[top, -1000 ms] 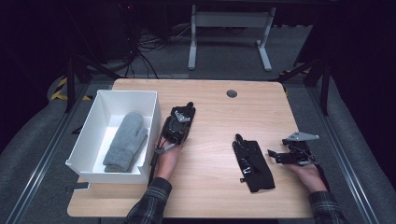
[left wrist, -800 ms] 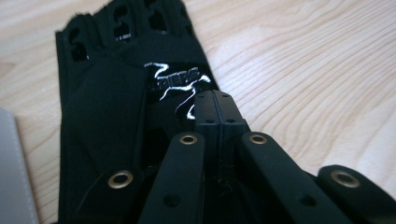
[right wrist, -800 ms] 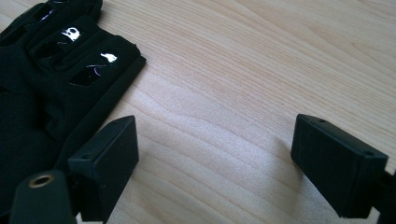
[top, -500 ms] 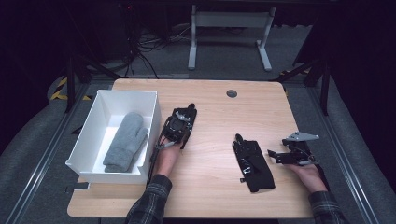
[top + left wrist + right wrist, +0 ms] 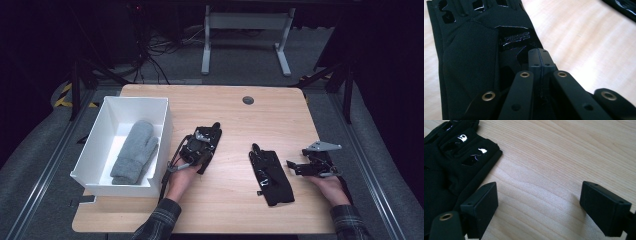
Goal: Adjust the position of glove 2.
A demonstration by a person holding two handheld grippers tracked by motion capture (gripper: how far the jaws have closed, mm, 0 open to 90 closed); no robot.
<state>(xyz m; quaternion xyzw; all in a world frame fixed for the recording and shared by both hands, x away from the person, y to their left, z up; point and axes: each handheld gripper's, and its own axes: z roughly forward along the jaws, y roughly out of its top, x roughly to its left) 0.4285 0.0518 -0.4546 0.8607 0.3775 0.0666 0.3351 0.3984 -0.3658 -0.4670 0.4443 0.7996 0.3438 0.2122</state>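
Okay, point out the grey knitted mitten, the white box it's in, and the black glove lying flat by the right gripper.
Grey knitted mitten (image 5: 135,150): high view, on its palm.
White rectangular box (image 5: 167,122): high view, on its right wall.
Black fabric glove lying flat on the wooden table (image 5: 272,172): high view, on its middle.

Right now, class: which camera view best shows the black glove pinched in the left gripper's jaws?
The left gripper view: the black glove sits close up, its logo patch readable, with the left gripper shut on its fabric. The high view shows it small, mostly hidden under that gripper. The right gripper view shows another black glove.
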